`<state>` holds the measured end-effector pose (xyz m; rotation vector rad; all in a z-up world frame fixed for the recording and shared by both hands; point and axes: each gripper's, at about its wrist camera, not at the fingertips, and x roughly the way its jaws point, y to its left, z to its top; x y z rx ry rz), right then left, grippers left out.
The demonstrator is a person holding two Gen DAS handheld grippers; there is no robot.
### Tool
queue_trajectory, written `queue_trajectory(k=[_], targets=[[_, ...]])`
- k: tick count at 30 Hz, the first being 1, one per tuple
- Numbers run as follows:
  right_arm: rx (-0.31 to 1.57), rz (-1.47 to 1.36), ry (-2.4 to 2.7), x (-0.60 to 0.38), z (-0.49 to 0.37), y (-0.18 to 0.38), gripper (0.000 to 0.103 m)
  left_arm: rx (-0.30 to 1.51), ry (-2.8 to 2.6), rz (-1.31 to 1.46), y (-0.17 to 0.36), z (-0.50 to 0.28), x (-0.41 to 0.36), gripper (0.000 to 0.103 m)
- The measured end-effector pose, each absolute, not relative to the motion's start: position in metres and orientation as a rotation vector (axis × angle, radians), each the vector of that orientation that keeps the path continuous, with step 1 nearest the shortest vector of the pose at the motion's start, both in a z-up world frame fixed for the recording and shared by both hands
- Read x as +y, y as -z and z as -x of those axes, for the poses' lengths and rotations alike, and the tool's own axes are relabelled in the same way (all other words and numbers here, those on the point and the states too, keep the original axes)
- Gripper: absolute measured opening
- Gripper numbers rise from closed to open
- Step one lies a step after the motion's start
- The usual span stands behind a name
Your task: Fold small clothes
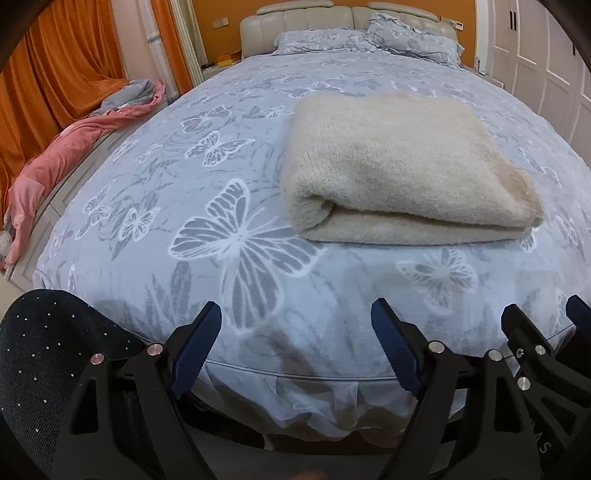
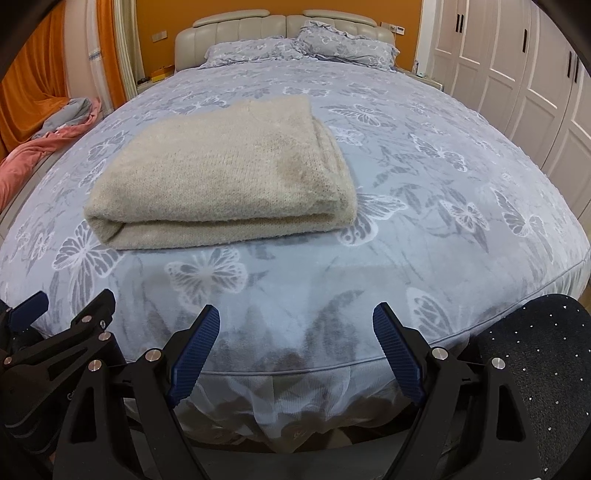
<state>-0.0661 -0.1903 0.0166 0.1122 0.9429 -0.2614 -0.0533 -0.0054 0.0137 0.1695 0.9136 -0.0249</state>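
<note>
A cream fuzzy knit garment (image 1: 399,166) lies folded into a thick rectangle on the bed (image 1: 147,177), its rolled fold edge facing me. It also shows in the right wrist view (image 2: 225,170), left of centre. My left gripper (image 1: 295,317) is open and empty, held back at the bed's near edge, well short of the garment. My right gripper (image 2: 295,321) is open and empty, also at the near edge. The right gripper shows at the lower right of the left wrist view (image 1: 543,317); the left gripper shows at the lower left of the right wrist view (image 2: 70,299).
The bed has a blue-grey butterfly cover (image 2: 424,184), pillows (image 2: 343,44) and a padded headboard (image 2: 240,29). A pink and grey blanket (image 1: 59,151) lies on a ledge left of the bed. White wardrobe doors (image 2: 517,74) stand on the right. Dark studded sleeves (image 1: 48,350) flank the grippers.
</note>
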Motion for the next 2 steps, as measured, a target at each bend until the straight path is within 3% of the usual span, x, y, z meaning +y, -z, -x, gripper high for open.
queue_trajectory(k=[2], targets=[[0.941,-0.116,0.267,-0.1878,0.068,-0.0174,0.083,0.919,0.036,-0.164,-0.0132,0.0529,-0.0053,0.079]])
